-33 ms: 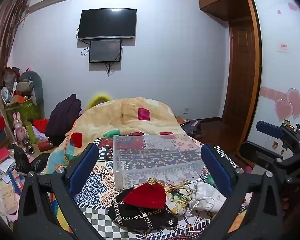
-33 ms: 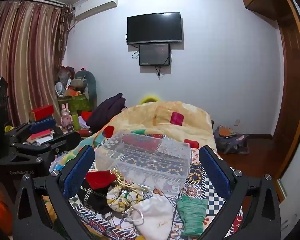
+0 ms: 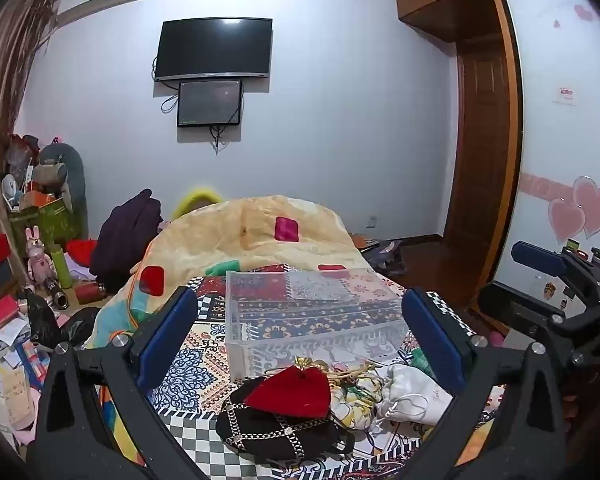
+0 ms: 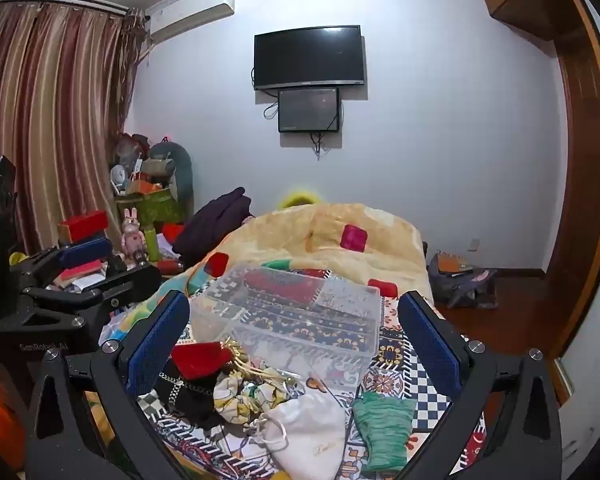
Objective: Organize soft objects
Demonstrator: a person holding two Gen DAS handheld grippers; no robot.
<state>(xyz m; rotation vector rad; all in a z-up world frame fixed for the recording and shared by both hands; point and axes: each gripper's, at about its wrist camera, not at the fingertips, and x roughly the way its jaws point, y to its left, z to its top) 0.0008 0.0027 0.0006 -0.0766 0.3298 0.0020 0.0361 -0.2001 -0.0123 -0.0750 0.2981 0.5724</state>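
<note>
A clear plastic box (image 3: 312,316) stands empty on the patterned bed cover; it also shows in the right wrist view (image 4: 296,312). In front of it lie soft pouches: a red one (image 3: 290,392) on a black chain-trimmed one (image 3: 276,432), a floral one (image 4: 244,394), a white drawstring one (image 4: 308,436) and a green one (image 4: 382,428). My left gripper (image 3: 300,340) is open and empty, above the red and black pouches. My right gripper (image 4: 294,344) is open and empty, above the white and floral pouches.
A yellow quilt (image 3: 260,232) is heaped behind the box. Clutter of boxes, toys and bags (image 3: 32,280) fills the floor at the left. A wooden door (image 3: 480,168) and a bag on the floor (image 4: 464,280) are at the right. A TV (image 3: 214,48) hangs on the far wall.
</note>
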